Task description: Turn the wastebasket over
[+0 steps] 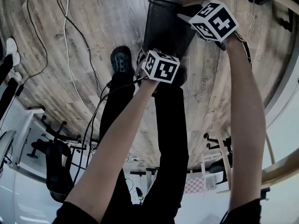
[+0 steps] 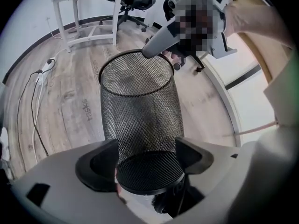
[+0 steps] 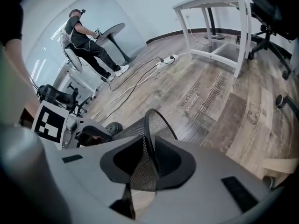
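Wastebasket (image 2: pixel 140 111): black wire mesh, round, narrowing toward a closed base; held between both tongs over the wooden floor (image 1: pixel 93 31), tilted, open rim pointing away from the person. Cannot tell whether any part touches the floor.

Left tongs (image 2: pixel 149 157): closed round the base end of the wastebasket, one dark pad pressed to each side of the mesh wall just above the base.

Wastebasket relative to left tongs: closed base nearest, between the jaws; body running straight out along the line of the jaws; open rim at the far end.

Right tongs (image 3: pixel 148 155): nearly closed, pinching the wastebasket's rim, one pad on each side of the thin mesh wall; black rim wire arching up and out from between the pads.

Wastebasket relative to right tongs: rim right at the pads; body stretching away to the left of these tongs, toward the left tongs' marker cube.

Tongs to each other: at opposite ends of the wastebasket, left at the base, right at the far edge of the rim.

Arms: both bare forearms reaching down and forward in the head view, left to the nearer end, right to the farther end.

Shoe (image 1: pixel 122 59): dark, on the floor just left of the left tongs in the head view.

Cables (image 1: pixel 65 41): thin, light and dark, trailing across the floor well to the left of both tongs.
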Demonstrator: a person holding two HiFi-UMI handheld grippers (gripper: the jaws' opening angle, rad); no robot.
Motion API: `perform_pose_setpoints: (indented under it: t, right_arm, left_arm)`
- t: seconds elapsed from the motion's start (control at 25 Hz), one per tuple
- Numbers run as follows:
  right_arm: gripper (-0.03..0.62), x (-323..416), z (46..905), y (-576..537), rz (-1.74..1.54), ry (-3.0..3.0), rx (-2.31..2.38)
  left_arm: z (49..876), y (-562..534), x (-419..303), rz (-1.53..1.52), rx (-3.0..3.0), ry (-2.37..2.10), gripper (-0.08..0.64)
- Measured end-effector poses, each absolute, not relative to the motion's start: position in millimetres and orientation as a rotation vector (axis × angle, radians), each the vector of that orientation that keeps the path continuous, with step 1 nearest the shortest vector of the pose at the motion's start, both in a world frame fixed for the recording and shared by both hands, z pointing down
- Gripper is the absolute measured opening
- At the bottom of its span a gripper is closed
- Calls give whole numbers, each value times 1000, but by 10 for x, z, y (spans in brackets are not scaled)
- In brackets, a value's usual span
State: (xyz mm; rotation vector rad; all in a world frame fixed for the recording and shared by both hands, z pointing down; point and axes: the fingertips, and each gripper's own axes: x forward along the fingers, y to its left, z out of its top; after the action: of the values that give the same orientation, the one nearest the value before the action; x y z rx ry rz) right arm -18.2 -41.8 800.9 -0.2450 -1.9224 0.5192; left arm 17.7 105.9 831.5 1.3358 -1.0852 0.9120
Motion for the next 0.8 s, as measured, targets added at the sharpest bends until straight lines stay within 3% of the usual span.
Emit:
perform_pose_setpoints:
  t: [0.8]
  right_arm:
    - [55, -106, 7506, -42, 386, -1890, -437]
  left_arm:
    - [8142, 1314, 211, 994, 1409, -1100, 359]
